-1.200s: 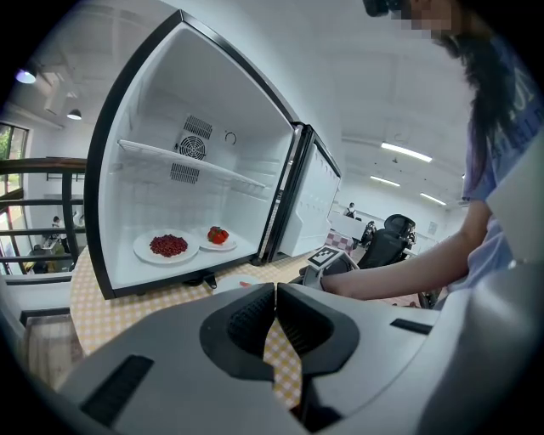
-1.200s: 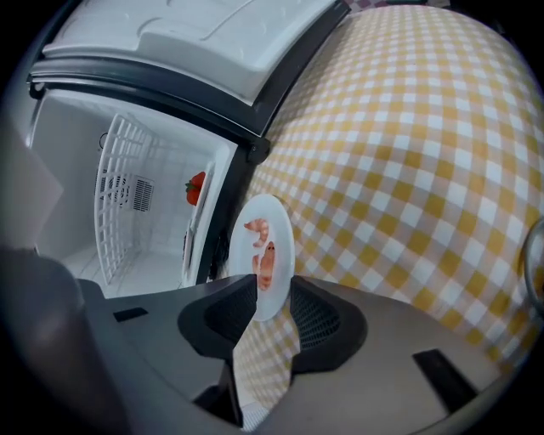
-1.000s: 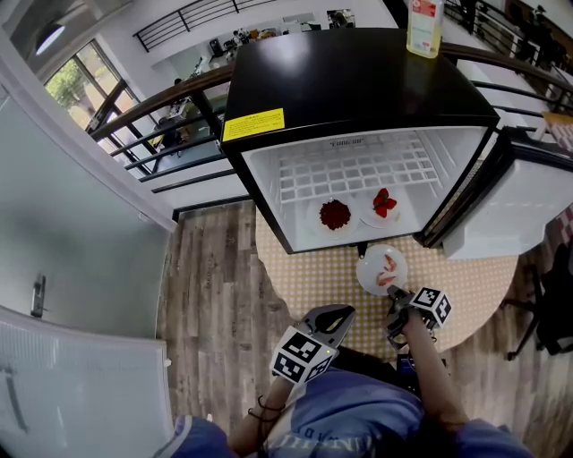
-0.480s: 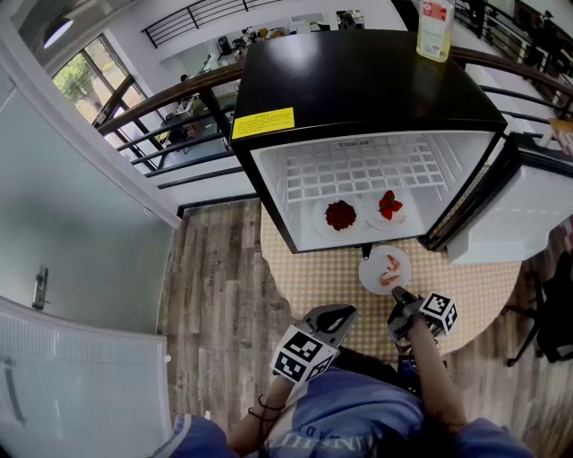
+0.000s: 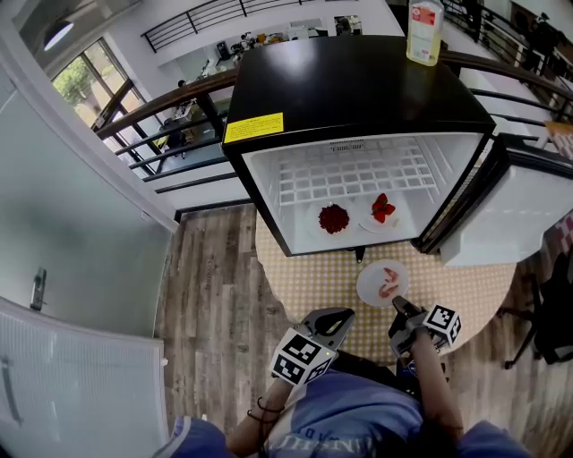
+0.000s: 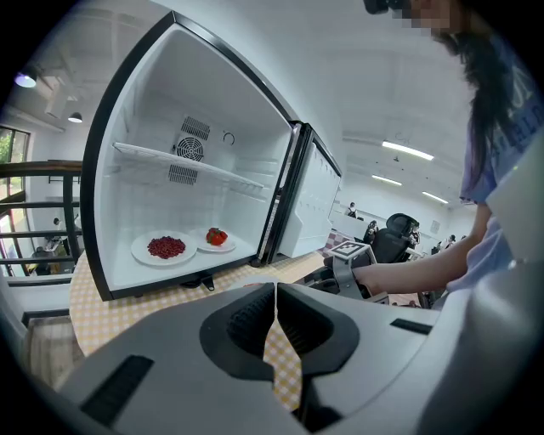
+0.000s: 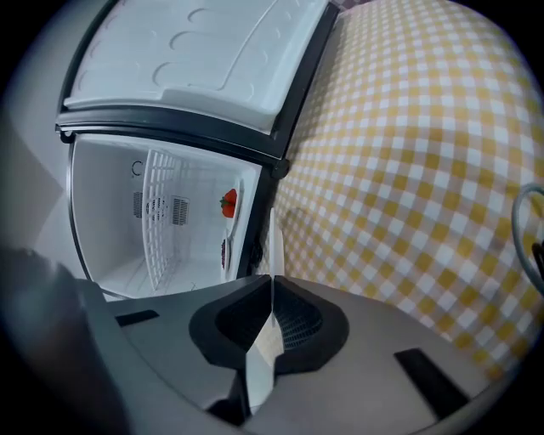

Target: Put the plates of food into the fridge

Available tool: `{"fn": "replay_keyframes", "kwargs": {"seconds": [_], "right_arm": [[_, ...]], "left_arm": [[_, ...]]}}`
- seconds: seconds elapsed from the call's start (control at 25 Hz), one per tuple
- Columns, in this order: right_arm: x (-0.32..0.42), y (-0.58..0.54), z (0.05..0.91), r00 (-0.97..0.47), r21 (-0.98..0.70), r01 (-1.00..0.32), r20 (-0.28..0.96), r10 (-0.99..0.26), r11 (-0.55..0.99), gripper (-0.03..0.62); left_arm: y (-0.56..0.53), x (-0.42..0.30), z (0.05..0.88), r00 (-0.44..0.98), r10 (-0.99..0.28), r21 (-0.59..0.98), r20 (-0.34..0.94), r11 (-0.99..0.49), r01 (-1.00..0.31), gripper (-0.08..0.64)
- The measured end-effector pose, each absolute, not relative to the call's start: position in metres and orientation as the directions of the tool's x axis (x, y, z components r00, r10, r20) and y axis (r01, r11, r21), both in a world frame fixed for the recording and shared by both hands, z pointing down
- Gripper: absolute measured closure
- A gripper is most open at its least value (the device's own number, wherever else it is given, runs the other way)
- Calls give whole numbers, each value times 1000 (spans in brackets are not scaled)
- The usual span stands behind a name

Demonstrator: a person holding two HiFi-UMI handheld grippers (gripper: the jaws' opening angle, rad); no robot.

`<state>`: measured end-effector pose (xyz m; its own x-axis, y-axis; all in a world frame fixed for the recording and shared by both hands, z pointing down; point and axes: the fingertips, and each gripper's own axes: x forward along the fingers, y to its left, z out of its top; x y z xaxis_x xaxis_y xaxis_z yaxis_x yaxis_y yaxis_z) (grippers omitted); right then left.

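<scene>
A white plate of shrimp point(image 5: 383, 283) hangs just above the yellow checked table point(image 5: 309, 277), in front of the open black fridge point(image 5: 358, 85). My right gripper point(image 5: 397, 304) is shut on its near rim. In the right gripper view the plate's rim point(image 7: 274, 242) runs edge-on between the pads. On the fridge floor sit a plate of red berries point(image 5: 334, 217) and a plate with a strawberry point(image 5: 382, 208); both also show in the left gripper view as the berry plate point(image 6: 167, 247) and strawberry plate point(image 6: 216, 238). My left gripper point(image 5: 333, 319) is shut and holds nothing, near the table's front edge.
The fridge door point(image 5: 510, 210) stands swung open to the right. A wire shelf point(image 5: 354, 174) spans the upper part of the fridge. A yellow bottle point(image 5: 424, 27) stands on the fridge top. Wooden floor point(image 5: 210, 286) lies to the left, with a railing point(image 5: 170, 98) behind.
My right gripper has closed on the shrimp plate's rim and lifted it slightly off the table. The left gripper has stayed where it was.
</scene>
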<state>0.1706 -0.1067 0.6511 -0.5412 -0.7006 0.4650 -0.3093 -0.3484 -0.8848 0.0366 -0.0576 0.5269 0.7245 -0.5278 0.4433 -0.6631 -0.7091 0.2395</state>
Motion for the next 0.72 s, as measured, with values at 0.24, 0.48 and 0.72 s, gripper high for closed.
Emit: {"fn": "replay_keyframes", "kwargs": {"seconds": [0.24,0.48,0.72], "right_arm": [[183,-97,637,-548,-886,-340,458,-700,-314,572],[192,-94,613,-560,-914,-310,398,-727,-261,572],[195,-102,567,-570,-949,-265,295,-766,-169,572]], "left_arm": [[-55,46,525,728,-526,235,440,-714,-659,540],[-53,54,523,727,-533,230,433,-714,-661,540],[-51,60,519,727,-540,227,424,-714,-662,540]]}}
